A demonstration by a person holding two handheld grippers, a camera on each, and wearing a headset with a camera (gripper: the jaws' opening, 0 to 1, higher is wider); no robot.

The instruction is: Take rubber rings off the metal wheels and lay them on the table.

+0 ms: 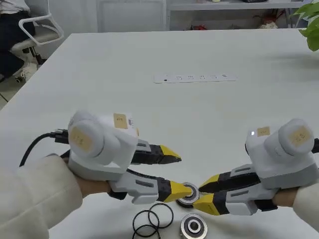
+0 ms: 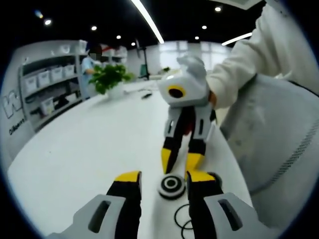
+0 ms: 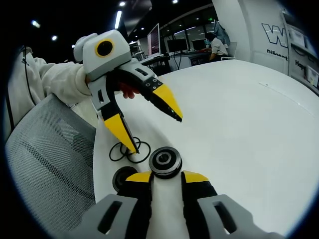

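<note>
Jaws of both grippers stood parted and empty: left gripper [image 1: 183,175] and right gripper [image 1: 198,195] flanked a wheel [image 1: 188,194] on the table [image 1: 199,114] beside three loose rings [image 1: 152,219]; step judged, steadying the wheel; next move called for pinching its ring free.

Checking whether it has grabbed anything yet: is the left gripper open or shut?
Open. The left gripper has its jaws spread wide in the head view, nothing between them; its lower tip is beside a metal wheel.
</note>
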